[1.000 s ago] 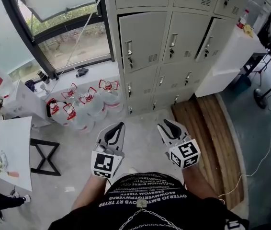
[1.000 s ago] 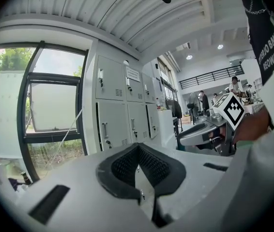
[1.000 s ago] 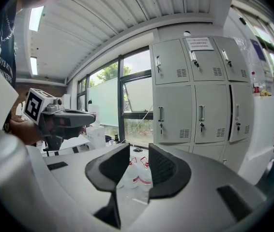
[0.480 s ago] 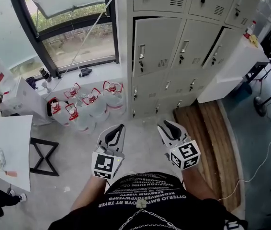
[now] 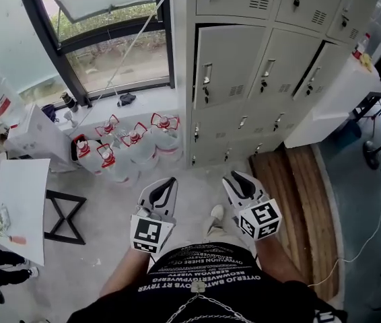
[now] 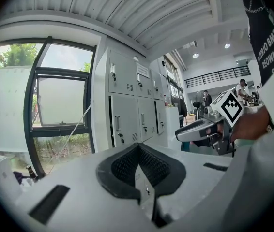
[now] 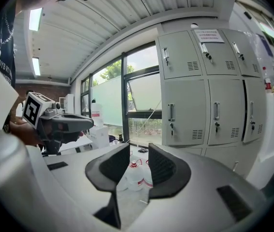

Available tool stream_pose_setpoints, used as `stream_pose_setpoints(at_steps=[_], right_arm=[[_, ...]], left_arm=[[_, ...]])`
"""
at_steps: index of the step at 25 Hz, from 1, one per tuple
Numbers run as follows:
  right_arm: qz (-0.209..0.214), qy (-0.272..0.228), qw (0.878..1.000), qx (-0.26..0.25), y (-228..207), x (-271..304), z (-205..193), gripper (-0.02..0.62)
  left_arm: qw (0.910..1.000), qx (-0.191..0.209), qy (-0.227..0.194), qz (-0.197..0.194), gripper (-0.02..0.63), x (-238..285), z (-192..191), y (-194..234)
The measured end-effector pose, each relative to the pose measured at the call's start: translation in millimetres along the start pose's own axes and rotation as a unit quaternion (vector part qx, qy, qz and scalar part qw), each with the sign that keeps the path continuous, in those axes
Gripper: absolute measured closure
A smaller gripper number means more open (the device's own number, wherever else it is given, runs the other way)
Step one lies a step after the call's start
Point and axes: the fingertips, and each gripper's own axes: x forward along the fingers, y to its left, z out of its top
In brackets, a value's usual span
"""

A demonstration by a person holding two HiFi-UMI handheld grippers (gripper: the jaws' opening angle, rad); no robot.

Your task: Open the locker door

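Approach to the locker bank (image 5: 271, 59), seen from the head and from both tools. The left gripper (image 5: 169, 180) has its jaws brought together, tips meeting, with nothing caught between them. The right gripper (image 5: 233, 176) has its jaws parted and empty, and the water bottles (image 5: 131, 147) show through the gap in the right gripper view. Both tools are held low, close to the body and well apart from the lockers. The locker door (image 5: 227, 64) most likely meant, the left one of the middle row, stands beside the window (image 5: 110, 42); a dark line runs along its top and left edge, and whether it is latched or slightly ajar cannot be told. Its upright pull handle (image 5: 207, 74) sits near the left edge with a key lock (image 5: 205, 94) just below, so the hinges are probably on the right. The step in hand is closing the distance. Done well, the parted right gripper comes level to the handle with its jaws straddling the bar. It closes only once the bar lies deep between the pads, and the pull follows the door's arc, clear of the bottles
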Motion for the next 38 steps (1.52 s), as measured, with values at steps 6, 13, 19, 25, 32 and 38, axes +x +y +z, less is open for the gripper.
stream_pose_setpoints(at_steps=[6,13,19,25,32,38], right_arm=[[0.013,-0.006,1.000,0.000,-15,19,5,0.500],[0.019,0.001,1.000,0.005,-47,40,9,0.505],[0.038,0.004,0.999,0.004,-72,76,16,0.505],[0.057,0.014,0.998,0.005,-95,105,20,0.505],[0.080,0.007,0.997,-0.001,-125,127,34,0.505],[0.097,0.006,0.995,-0.001,-154,133,34,0.505]], left_arm=[[0.9998,0.006,-0.001,0.017,0.614,17,4,10],[0.9998,0.000,-0.001,0.018,0.614,57,10,16],[0.9990,-0.008,-0.007,0.045,0.614,86,15,40],[0.9978,-0.024,0.004,0.062,0.614,119,15,61],[0.9971,-0.018,0.000,0.074,0.614,157,32,64],[0.9953,-0.019,0.008,0.095,0.614,182,32,61]])
